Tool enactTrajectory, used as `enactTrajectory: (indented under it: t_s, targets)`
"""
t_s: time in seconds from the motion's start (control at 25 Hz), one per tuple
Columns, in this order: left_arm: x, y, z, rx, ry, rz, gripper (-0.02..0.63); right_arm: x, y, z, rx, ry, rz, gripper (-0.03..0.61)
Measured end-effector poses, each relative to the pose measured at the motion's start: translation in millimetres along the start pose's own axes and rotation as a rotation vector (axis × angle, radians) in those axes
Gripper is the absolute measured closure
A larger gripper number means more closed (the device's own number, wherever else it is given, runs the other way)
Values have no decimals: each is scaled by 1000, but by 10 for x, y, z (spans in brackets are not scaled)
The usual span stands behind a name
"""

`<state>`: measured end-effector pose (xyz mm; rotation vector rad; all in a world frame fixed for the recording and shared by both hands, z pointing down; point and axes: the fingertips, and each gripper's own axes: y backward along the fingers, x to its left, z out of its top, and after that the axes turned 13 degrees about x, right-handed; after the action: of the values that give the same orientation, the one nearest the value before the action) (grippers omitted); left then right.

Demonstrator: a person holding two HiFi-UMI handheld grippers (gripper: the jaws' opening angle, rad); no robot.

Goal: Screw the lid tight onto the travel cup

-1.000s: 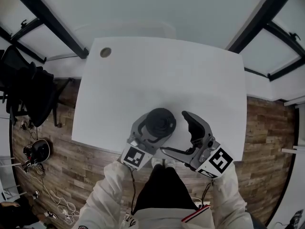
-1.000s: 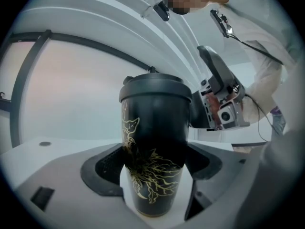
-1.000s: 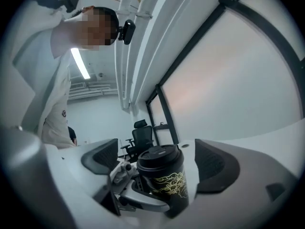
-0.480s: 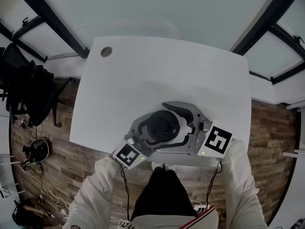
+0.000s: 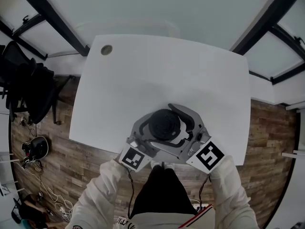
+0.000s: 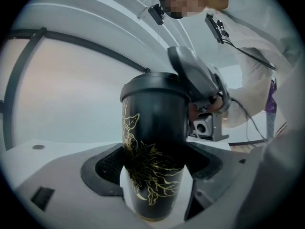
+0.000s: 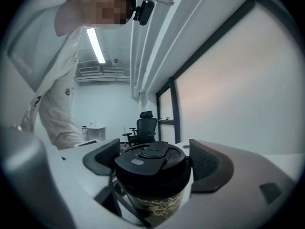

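Note:
A black travel cup with a gold flower pattern (image 6: 152, 151) stands upright near the front edge of the white table (image 5: 143, 66). Its black lid (image 5: 165, 124) sits on top. My left gripper (image 5: 155, 130) comes in from the lower left, and its pads press on the cup's body (image 6: 152, 173). From the lower right, my right gripper (image 5: 172, 125) reaches over it, higher up. Its two pads sit against the sides of the lid (image 7: 151, 163), shut on it. In the left gripper view the right gripper (image 6: 200, 87) shows behind the lid's rim.
A round grommet hole (image 5: 106, 49) lies at the table's far left corner. A black chair with bags (image 5: 26, 87) stands on the wooden floor to the left, with cables and a helmet-like object (image 5: 35, 150) nearby. The cup is close to the table's front edge (image 5: 105, 144).
A second ago the right gripper stood open to the right of the cup. It has since closed round the lid and swung its marker cube toward the person. The left gripper keeps its hold.

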<state>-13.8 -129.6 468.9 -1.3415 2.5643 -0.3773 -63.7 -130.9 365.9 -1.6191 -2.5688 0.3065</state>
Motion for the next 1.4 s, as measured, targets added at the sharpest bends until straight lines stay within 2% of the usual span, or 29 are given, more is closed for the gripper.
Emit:
enactTrajectory:
  t_s: [0.24,0.32,0.4,0.48,0.52,0.6,0.64,0.76,0.92,1.08,1.16,1.24,1.32,1.4]
  targets:
    - [-15,14,18,10,14,199,221,-116,122,-53,-9,-140,-395,104]
    - [-19,34,37,-1,16,248,221,-104,141,-78,-7,-159,-467,104]
    - [-27,48,57,-14,3,258,221,-76,141,-94,-7,-155,-484,104]
    - [-35,43,53,-21,19,227,221,-41,144,-99,-13,-141,-460,103]
    - [-30,38,35,-27,67,203,221,-13,155,-91,-22,-133,-431,103]
    - [-2,43,-7,-39,172,143,221,45,195,-54,-50,-122,-337,103]
    - [3,49,-18,-39,179,109,221,62,213,-37,-62,-127,-273,101]
    - [-18,51,-21,-36,133,7,221,82,221,-43,-44,-122,-47,101]
    - [-45,53,-22,-33,80,-113,221,151,134,-200,97,-27,245,101]
    - [-54,45,-40,-6,57,-192,221,150,-7,-228,144,39,394,101]
    - [-52,47,-45,7,35,-213,221,189,-64,-195,134,59,417,101]
    - [-48,56,-59,10,22,-212,221,210,-95,-163,102,59,391,103]
    - [-44,68,-70,6,14,-186,221,197,-106,-141,67,41,314,103]
    - [-33,91,-71,1,15,-142,221,169,-118,-117,42,12,188,103]
